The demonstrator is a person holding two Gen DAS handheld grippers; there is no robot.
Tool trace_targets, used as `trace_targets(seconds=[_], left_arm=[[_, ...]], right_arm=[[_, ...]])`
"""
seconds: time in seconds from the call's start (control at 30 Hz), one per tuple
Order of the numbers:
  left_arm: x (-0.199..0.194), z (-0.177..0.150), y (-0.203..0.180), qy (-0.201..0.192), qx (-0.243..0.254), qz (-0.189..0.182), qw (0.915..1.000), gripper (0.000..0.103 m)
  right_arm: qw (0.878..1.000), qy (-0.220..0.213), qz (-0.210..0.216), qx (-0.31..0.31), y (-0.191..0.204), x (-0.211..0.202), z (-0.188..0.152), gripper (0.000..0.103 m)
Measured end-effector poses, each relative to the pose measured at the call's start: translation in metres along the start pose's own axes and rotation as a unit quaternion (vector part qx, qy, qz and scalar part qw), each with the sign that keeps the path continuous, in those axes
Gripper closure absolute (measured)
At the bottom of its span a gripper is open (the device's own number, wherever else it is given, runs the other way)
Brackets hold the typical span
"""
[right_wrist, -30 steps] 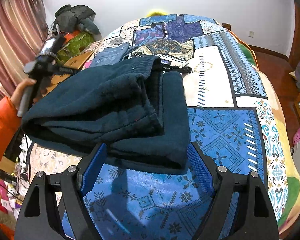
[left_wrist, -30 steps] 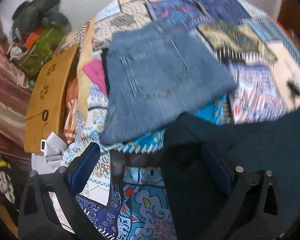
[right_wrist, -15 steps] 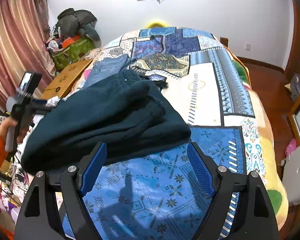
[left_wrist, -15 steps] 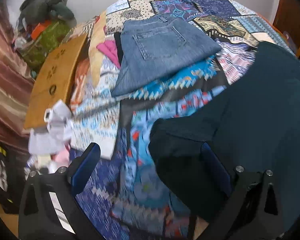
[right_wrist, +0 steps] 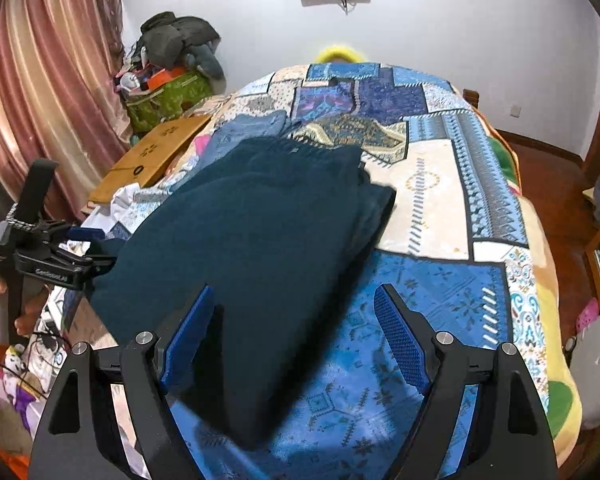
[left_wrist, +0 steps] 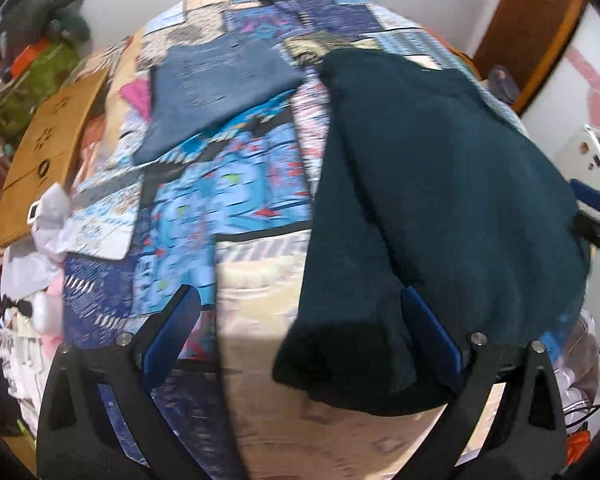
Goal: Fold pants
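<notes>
On my left I see the board leaning at the bed's edge, well left of my tongs. My left tongs stand apart with nothing between the pads; the left finger hangs over bare quilt, the right finger touches or overlaps the pants' near corner, and I cannot tell which. Ahead and left of them lie the jeans, folded, apart from the pants. The pants, dark teal and folded, lie on the bed ahead and right of the left tongs. My right tongs are also apart, gripping nothing; the pants spread ahead between their fingers, nearer the left one.
</notes>
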State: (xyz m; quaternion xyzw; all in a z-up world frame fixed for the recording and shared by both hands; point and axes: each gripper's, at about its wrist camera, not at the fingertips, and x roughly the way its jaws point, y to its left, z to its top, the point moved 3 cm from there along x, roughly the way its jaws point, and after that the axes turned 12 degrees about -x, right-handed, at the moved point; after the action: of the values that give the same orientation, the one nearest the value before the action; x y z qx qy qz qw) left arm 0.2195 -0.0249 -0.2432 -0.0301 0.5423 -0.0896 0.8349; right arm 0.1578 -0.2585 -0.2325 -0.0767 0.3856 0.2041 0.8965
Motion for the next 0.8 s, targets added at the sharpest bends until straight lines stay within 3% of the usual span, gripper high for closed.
trace_targets(seconds=[0.27,0.57,0.8], left_arm=[[-0.018,0.01,-0.031,-0.063,0.064,0.046,0.9949,0.001],[-0.039,0.067,-0.037,-0.116,0.043,0.018,0.9921,0.001],[-0.002,0.118,-0.039,-0.104,0.03,-0.013,0.994,0.003]], right_arm=[[0.998,0.027,0.025,0.06,-0.023,0.017,-0.016,0.023],[0.999,0.004,0.007,0.033,-0.038,0.008,0.009,0.023],[0.999,-0.011,0.007,0.031,-0.064,0.025,0.035,0.023]])
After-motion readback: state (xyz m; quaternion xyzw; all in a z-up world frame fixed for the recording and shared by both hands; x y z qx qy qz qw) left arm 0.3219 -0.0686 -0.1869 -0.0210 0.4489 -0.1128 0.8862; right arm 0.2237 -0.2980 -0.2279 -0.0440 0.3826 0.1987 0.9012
